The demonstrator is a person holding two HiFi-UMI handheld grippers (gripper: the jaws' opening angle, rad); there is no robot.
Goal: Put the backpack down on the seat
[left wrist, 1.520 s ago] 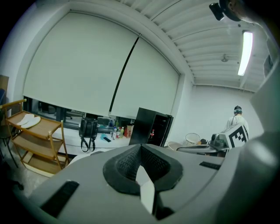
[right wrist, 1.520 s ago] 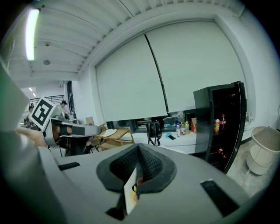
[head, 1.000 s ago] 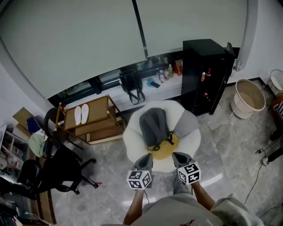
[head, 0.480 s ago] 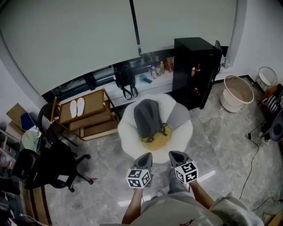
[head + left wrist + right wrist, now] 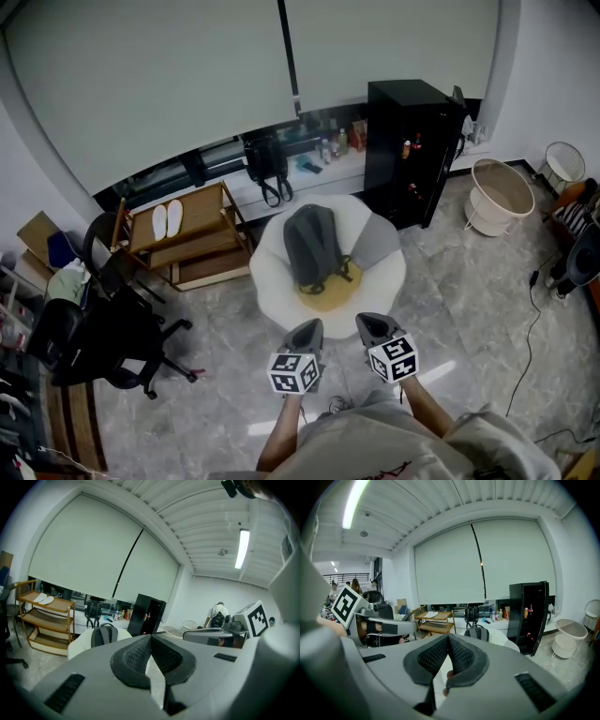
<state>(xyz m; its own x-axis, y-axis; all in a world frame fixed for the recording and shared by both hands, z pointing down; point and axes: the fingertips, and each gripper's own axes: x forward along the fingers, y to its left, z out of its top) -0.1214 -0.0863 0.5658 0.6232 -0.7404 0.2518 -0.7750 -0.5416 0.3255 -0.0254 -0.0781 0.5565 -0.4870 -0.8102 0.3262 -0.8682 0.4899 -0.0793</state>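
Note:
A grey backpack (image 5: 311, 246) leans upright against the back of a round white seat (image 5: 273, 289), its straps lying on the yellow cushion (image 5: 326, 297). Nothing holds it. In the left gripper view the backpack (image 5: 103, 635) shows beyond the jaws, and in the right gripper view the backpack (image 5: 478, 632) stands ahead too. My left gripper (image 5: 307, 330) and right gripper (image 5: 372, 324) hang side by side in front of the seat, well short of it. Both are shut with nothing between the pads. The left gripper (image 5: 150, 651) and right gripper (image 5: 447, 651) show their tips pressed together.
A wooden shelf trolley (image 5: 187, 239) with white slippers stands left of the seat. A black cabinet (image 5: 412, 150) is at the right, a pale basket (image 5: 500, 195) beyond it. A black bag (image 5: 264, 169) sits on the window ledge. Office chairs (image 5: 94, 328) stand at the far left.
The whole view has shifted as I stepped back a little; the seat and backpack sit slightly farther from both grippers. The backpack has not moved on the seat.

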